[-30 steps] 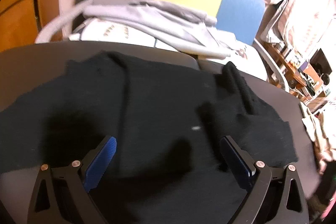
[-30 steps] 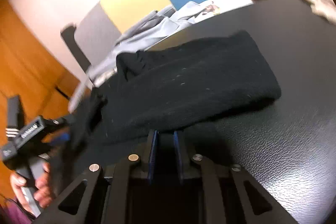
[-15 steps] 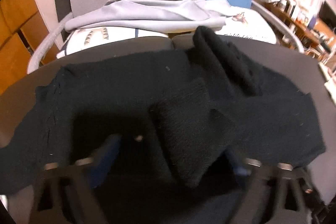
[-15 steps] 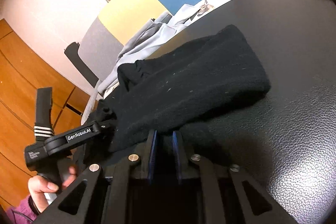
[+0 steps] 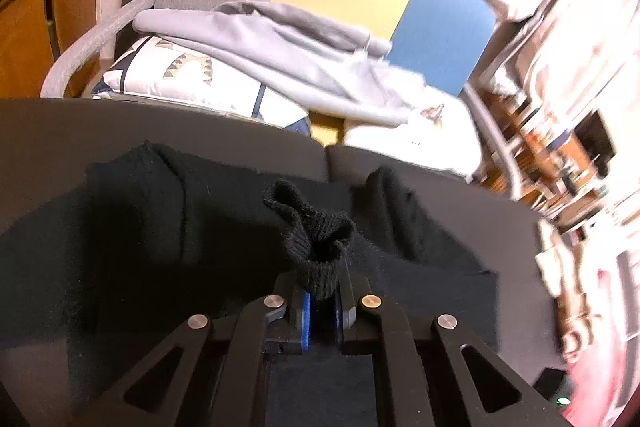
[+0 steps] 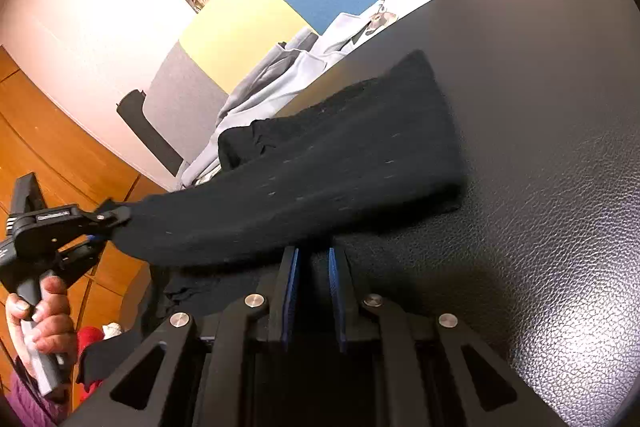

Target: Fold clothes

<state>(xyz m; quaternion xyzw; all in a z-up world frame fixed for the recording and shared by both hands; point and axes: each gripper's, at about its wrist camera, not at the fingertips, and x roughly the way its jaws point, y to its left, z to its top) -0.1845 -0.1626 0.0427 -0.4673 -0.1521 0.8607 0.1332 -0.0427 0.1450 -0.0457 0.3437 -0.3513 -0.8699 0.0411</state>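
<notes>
Left wrist view: left tool (image 5: 322, 301) is clamped on a bunched knit edge of the black garment (image 5: 224, 227), which lies on the bench (image 5: 60, 131). Right wrist view: right tool (image 6: 312, 291) is nearly closed on cloth (contact hidden); garment partly doubled, folding unfinished.

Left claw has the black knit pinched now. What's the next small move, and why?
Probably carry the left claw across toward the far folded edge of the black garment. It is shut on a bunched bit of the knit, and the right wrist view shows that end lifted off the black table, while the right claw sits at the near edge, seemingly anchoring it.
</notes>
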